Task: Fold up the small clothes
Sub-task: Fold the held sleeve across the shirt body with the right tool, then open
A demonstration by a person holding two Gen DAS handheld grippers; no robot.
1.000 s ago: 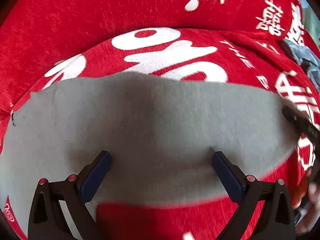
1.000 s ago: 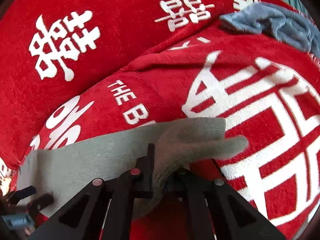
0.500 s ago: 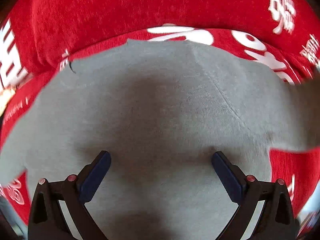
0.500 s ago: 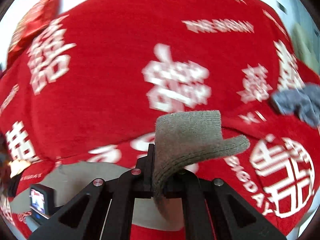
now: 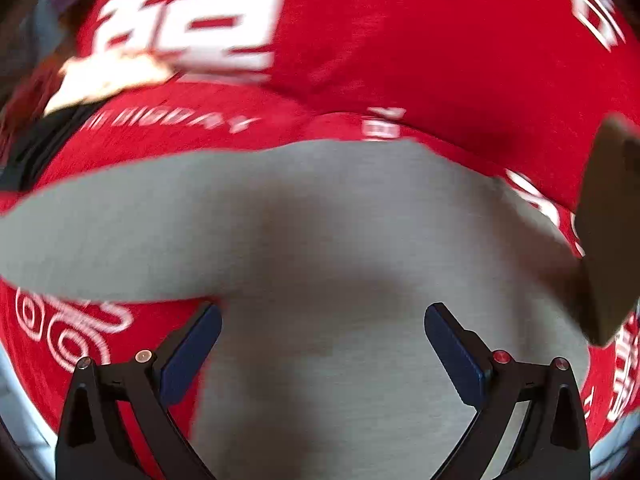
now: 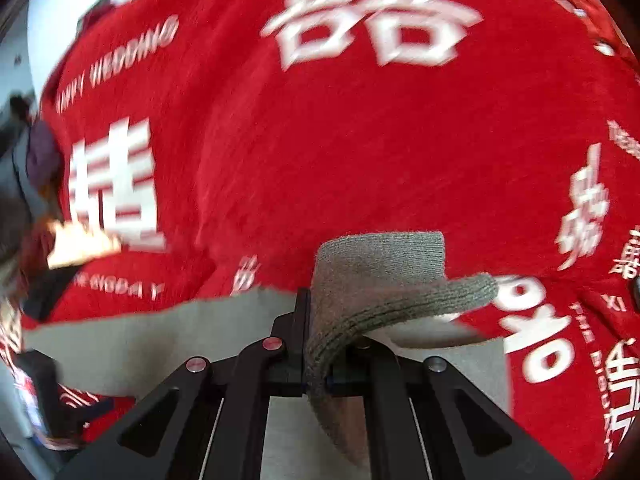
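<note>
A grey knit garment (image 5: 320, 220) lies spread on the red blanket (image 5: 440, 60). My left gripper (image 5: 322, 344) hovers over its near part, open, with its blue pads (image 5: 192, 344) wide apart and nothing between them. My right gripper (image 6: 320, 344) is shut on the ribbed cuff (image 6: 380, 276) of the garment, which stands up out of the jaws above the flat grey cloth (image 6: 160, 340). In the left wrist view that lifted piece (image 5: 608, 232) shows as a dark flap at the right edge. Both views are motion-blurred.
The red blanket (image 6: 320, 140) with white characters fills both views. A pale blurred object (image 5: 108, 76) and a black strip (image 5: 40, 140) lie at its left side. A dark device (image 6: 36, 392) sits at the lower left of the right wrist view.
Both views have swung across the blanket. My right gripper has lifted the cuff and carried it over the garment; the blue-grey cloth has left the view. My left gripper stays open.
</note>
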